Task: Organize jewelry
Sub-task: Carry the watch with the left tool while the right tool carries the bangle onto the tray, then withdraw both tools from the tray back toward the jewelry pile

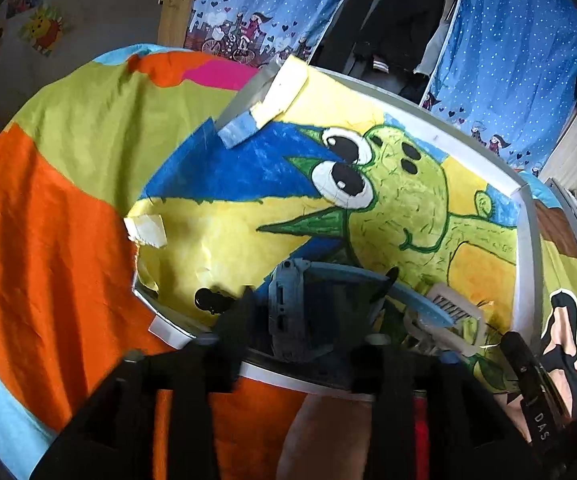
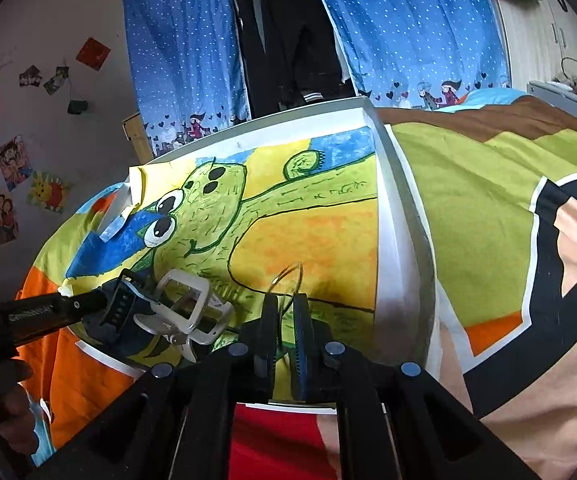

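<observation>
A pale blue jewelry box (image 1: 320, 308) with its lid up sits on the painted board (image 1: 216, 232) near the front edge. My left gripper (image 1: 312, 296) has its fingers around the box's sides and is shut on it. The box and left gripper show at the left in the right wrist view (image 2: 116, 312). A white clear organizer tray (image 2: 186, 308) lies beside the box; it also shows in the left wrist view (image 1: 452, 312). My right gripper (image 2: 284, 320) is shut on a thin wire hoop (image 2: 288, 280), which sticks up between the jaws above the board.
The board (image 2: 320, 216) has a white raised frame (image 2: 396, 240) and lies on a bright patchwork bedspread (image 1: 48, 208). A small black clip (image 1: 212, 300) lies on the board left of the box. Blue dotted curtains (image 2: 400, 28) hang behind.
</observation>
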`<state>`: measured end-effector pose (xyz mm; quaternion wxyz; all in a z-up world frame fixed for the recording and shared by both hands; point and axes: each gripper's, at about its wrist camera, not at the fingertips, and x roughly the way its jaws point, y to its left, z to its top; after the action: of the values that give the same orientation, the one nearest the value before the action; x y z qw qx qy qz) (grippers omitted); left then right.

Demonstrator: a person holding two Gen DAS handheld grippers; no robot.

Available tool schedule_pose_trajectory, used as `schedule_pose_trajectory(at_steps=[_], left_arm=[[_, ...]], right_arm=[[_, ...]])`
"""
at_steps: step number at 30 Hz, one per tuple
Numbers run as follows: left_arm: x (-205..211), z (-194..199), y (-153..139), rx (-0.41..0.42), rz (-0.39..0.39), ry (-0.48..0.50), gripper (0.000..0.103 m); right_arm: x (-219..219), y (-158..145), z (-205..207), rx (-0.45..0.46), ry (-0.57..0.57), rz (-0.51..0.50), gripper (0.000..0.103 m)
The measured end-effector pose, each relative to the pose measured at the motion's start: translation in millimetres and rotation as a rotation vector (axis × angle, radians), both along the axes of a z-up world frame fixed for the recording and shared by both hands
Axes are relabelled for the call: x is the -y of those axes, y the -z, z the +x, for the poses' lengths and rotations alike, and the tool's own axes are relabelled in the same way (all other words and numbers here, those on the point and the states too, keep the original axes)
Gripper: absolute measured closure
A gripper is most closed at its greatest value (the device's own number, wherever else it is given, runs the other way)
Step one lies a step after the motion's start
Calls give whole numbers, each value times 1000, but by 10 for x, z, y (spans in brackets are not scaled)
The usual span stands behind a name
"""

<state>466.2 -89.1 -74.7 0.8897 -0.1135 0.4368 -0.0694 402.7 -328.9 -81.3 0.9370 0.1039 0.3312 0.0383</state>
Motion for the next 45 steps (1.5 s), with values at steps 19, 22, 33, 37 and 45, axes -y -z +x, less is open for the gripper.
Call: schedule_pose_trajectory(at_steps=[19,22,33,37,45], left_arm=[[-166,-663,-736,174,-32,-38,3],[-189,-831,-872,213,-34,-39,2],[-360,-1536,-1200,308,-23,-44,2],[-419,-1827,-1276,350,-4,-43,2],[-588,-2441,-1267,393,45,-16,2]], right_arm=[[-27,-577,-481,162,11,-73,13],[-50,-680,-639,202,-2,-80,8],[-144,-1064,-1326,353,2,-110,0],[-205,-1094,-1624,380,-2,-119,0],[-273,-1137,-2216,423,2,-90,0]])
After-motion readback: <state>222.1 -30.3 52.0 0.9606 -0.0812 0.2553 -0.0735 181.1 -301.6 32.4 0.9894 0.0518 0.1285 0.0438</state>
